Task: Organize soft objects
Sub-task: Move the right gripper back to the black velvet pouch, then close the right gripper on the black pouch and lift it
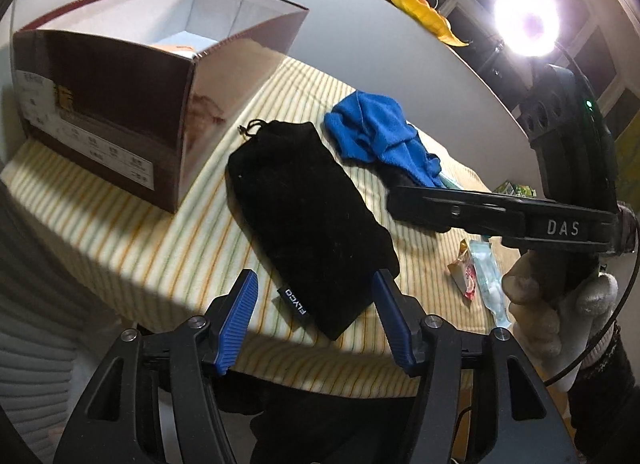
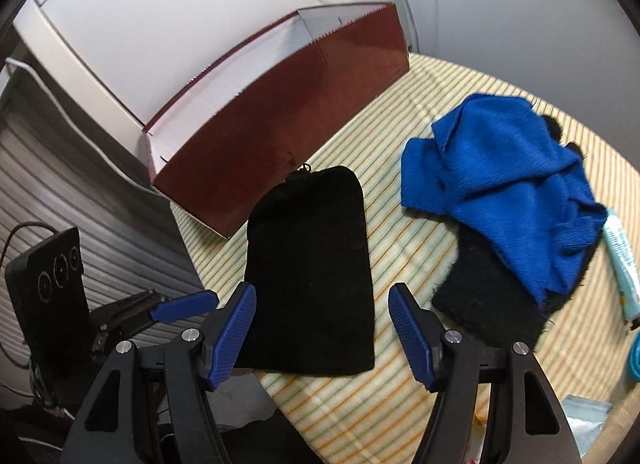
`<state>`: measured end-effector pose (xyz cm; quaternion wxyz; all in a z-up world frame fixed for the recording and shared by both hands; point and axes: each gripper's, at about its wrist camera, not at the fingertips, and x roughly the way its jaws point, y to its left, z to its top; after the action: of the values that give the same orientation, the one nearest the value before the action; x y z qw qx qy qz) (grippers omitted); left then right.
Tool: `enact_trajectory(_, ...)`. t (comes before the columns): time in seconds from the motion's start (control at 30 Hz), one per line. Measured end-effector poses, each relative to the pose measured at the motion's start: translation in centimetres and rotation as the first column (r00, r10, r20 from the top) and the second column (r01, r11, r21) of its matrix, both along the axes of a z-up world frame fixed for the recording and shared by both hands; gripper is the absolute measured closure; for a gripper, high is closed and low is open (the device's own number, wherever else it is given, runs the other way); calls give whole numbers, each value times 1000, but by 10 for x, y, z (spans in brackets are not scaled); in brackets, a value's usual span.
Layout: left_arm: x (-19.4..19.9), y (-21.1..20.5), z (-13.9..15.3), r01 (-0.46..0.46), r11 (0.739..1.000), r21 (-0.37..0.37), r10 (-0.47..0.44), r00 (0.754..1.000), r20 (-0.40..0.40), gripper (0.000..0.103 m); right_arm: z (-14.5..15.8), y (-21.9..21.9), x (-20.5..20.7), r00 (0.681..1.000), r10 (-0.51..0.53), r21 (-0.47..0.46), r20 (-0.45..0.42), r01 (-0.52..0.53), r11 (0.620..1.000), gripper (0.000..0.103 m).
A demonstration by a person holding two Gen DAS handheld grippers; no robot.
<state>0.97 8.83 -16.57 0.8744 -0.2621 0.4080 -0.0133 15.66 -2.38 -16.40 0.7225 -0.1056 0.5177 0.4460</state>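
Note:
A black velvet drawstring pouch (image 1: 308,220) lies flat on the striped cloth (image 1: 140,248); it also shows in the right wrist view (image 2: 312,272). A crumpled blue cloth (image 1: 376,132) lies right of it, on top of a black fuzzy cloth (image 2: 488,300); the blue cloth (image 2: 508,192) shows in the right wrist view too. My left gripper (image 1: 316,284) is open, its fingers either side of the pouch's near end. My right gripper (image 2: 322,296) is open above the pouch's near end. From the left wrist view the right gripper (image 1: 404,200) sits near the blue cloth.
An open dark-red cardboard box (image 1: 120,104) stands on the cloth behind the pouch, its wall (image 2: 288,112) also in the right wrist view. Small packets (image 1: 480,276) and a tube (image 2: 620,252) lie at the right. A bright lamp (image 1: 524,20) shines at the far right.

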Motion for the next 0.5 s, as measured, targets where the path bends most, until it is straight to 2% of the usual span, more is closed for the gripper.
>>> enact_trajectory(0.17,9,-1,-7,1,1000,0,-1,1000,-13,44,-12,9,10,998,-15,-6,-58,15,1000,38)
enact_trajectory(0.5,20,-1,-17,4,1000,-25,-5,1000,-31,44,-28,21,17,996,-18,-52,-90,13,999,38)
